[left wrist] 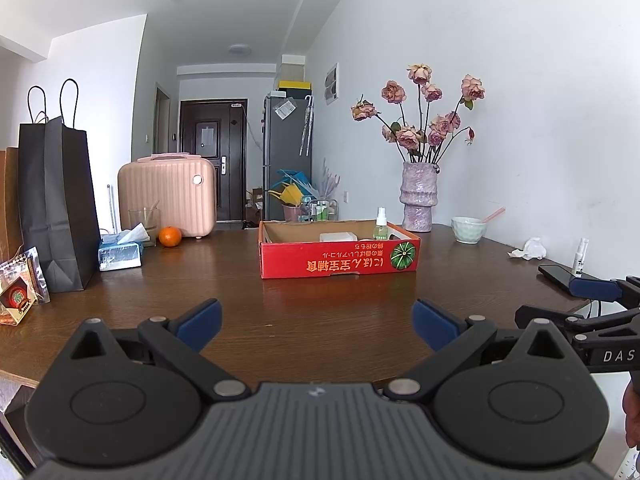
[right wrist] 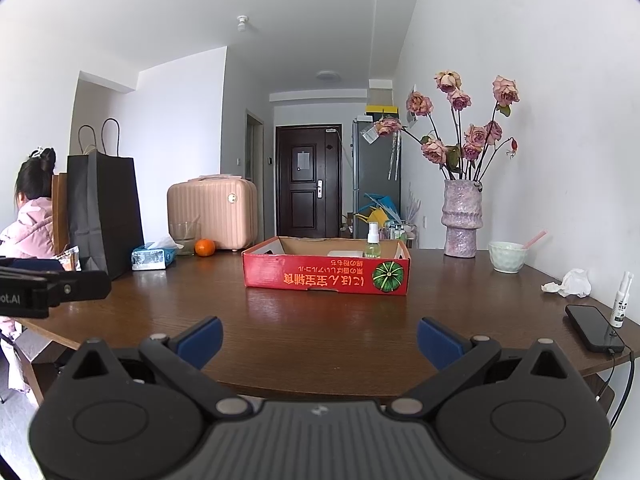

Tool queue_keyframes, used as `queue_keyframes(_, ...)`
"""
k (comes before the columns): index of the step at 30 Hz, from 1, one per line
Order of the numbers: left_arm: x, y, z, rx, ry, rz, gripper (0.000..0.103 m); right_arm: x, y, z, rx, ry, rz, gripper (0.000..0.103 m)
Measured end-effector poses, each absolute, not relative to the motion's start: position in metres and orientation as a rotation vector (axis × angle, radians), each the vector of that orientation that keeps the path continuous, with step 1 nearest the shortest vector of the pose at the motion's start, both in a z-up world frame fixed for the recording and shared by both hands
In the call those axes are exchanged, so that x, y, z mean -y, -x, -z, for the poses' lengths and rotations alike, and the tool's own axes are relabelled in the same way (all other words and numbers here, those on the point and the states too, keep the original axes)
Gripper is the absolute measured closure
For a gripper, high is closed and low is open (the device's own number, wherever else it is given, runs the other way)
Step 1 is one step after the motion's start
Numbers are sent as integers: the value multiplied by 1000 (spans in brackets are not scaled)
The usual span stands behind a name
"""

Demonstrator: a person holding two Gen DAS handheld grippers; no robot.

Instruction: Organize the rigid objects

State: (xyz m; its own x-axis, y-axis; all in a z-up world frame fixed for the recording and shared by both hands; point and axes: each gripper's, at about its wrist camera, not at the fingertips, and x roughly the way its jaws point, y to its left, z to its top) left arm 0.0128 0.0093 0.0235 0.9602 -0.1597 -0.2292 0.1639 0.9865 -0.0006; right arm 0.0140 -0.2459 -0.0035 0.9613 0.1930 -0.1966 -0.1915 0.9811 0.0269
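red box [left wrist: 340,259] contents: near wall hides the lower parts of the white block [left wrist: 338,236] and the green spray bottle [left wrist: 380,224]; anything lying flat inside cannot be seen.
box lettering: upside down, too small to read.
right gripper [left wrist: 592,290], left view: cut off by the right edge; only one blue pad and black links show.
left gripper [right wrist: 52,284], right view: cut off by the left edge; its fingers are out of view.
person [right wrist: 30,216]: partly behind the black bag [right wrist: 102,208], cropped at the edge.
white spray bottle [right wrist: 622,300] label: too small to read.
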Motion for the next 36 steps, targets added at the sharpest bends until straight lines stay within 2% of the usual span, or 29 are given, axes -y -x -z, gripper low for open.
queue_keyframes(36, -3, -4, -24, -173, -61, 157, 0, 247, -14, 5, -211, -11, -190, 0)
